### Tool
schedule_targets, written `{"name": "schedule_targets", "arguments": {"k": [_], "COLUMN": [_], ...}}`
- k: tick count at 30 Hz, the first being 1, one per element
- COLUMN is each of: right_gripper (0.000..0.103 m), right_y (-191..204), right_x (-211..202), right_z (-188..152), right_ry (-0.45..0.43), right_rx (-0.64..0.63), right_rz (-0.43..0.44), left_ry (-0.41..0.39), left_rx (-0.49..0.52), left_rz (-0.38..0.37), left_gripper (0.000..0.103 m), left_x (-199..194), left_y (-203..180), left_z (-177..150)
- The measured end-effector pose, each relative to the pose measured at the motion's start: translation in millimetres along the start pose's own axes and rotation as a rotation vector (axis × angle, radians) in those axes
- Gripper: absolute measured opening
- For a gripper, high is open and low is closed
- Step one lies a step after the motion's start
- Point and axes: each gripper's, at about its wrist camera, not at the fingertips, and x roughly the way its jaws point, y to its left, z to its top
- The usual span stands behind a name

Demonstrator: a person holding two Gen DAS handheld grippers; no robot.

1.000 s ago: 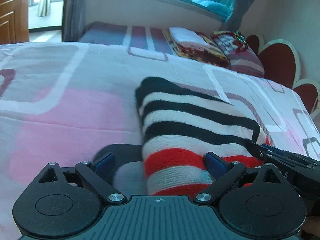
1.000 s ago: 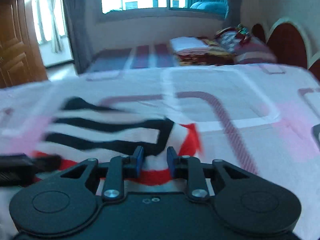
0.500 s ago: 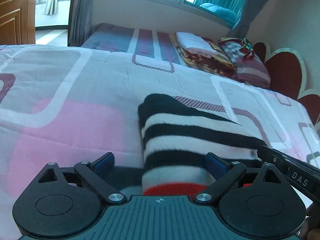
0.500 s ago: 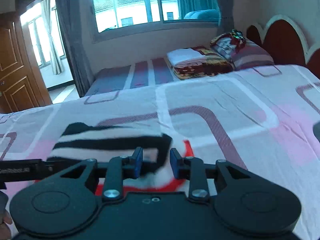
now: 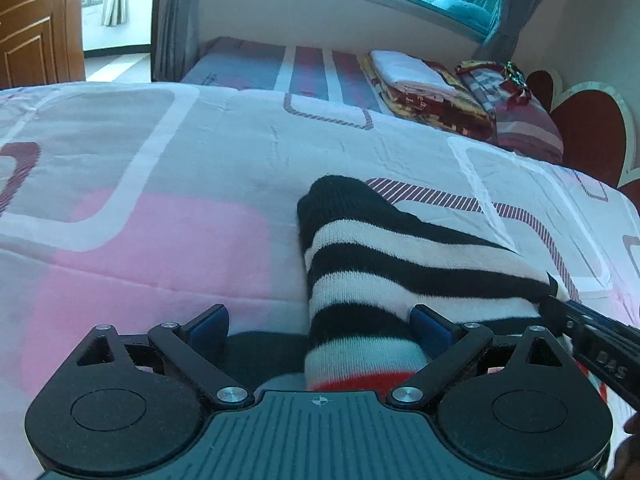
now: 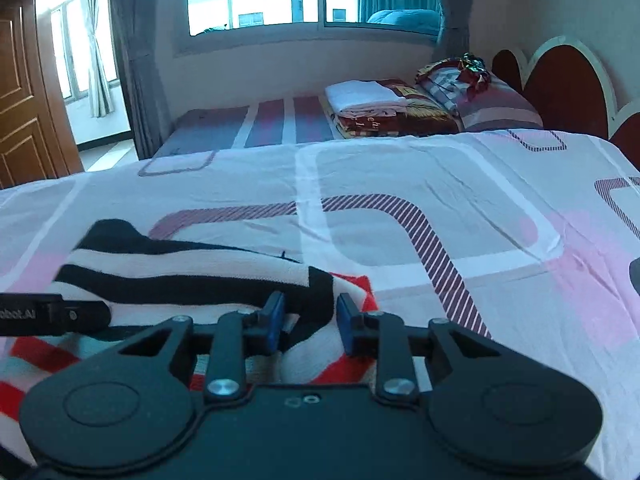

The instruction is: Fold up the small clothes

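Left wrist view: left gripper (image 5: 320, 330) spread wide over the near left edge of the striped knit garment (image 5: 384, 264), right pad touching it, left pad over bare bedsheet (image 5: 140, 240); the right gripper's finger (image 5: 592, 340) pokes in at right. Right wrist view adds the garment's red bands and folded-over top layer, right gripper (image 6: 308, 322) pinching that black-edged fold; folded blankets (image 6: 384, 110) far back.

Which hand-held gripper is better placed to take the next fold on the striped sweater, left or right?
Probably left. The left hand-held gripper has wide-open jaws straddling the near edge of the striped sweater, ready to pinch. The right hand-held gripper sits at the sweater's corner with its jaws narrow; whether they pinch it is unclear.
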Motion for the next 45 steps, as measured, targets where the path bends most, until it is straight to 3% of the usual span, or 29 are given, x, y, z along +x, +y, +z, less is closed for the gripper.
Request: {"name": "schedule_targets", "arguments": {"k": [5, 10, 16, 20, 23, 26, 29, 33, 36, 41, 45], "right_gripper": [0.044, 0.032, 0.022, 0.022, 0.022, 0.023, 0.024, 0.023, 0.022, 0.012, 0.011], "right_y": [1.4, 11.5, 16.3, 10.4, -3.9, 8.6, 6.8, 12.9, 16.3, 13.6, 10.6], "right_x": [-41.8, -74.7, -84.2, -69.2, -66.3, -73.8, -97.4, -133.7, -148.0, -135.2, -134.2], "right_z": [-4.8, -21.6, -43.3, -50.8, -46.1, -44.1, -44.9, -58.7, -73.9, -107.5, -110.3], "right_ry": [-0.044, -0.065, -0.047, -0.026, 0.007, 0.02, -0.005, -0.048, -0.029, 0.071, 0.081], "right_rx": [-0.003, -0.09, -0.127, -0.151, -0.043, -0.124, -0.055, -0.104, -0.103, -0.131, -0.108], "right_rz": [0.09, 0.089, 0.054, -0.025, -0.03, -0.068, -0.034, 0.006, 0.043, -0.03, -0.039], "left_ry": [-0.015, -0.023, -0.023, -0.041, -0.038, -0.04, -0.043, -0.026, 0.0, 0.028, 0.061], "left_rx": [0.023, 0.047, 0.064, 0.111, 0.106, 0.129, 0.134, 0.131, 0.139, 0.157, 0.164], "left_rz": [-0.028, -0.038, -0.034, -0.029, -0.024, -0.033, -0.065, -0.101, -0.115, -0.129, -0.14], "left_gripper": [0.096, 0.096, 0.096, 0.096, 0.096, 0.096, 0.096, 0.096, 0.096, 0.096, 0.096], "left_x": [-32.1, -51.3, -54.7, -55.6, -60.5, -73.0, -90.9, -106.9, -107.0, -103.1, -107.4], "left_y": [-0.7, -3.8, -2.4, -4.8, -4.3, -6.8, -4.2, 4.6, 7.7, 7.9, 7.2], "left_z": [-15.8, -35.8, -45.5, -47.9, -49.2, -52.0, -60.7, -80.1, -96.5, -108.0, -115.4]}}
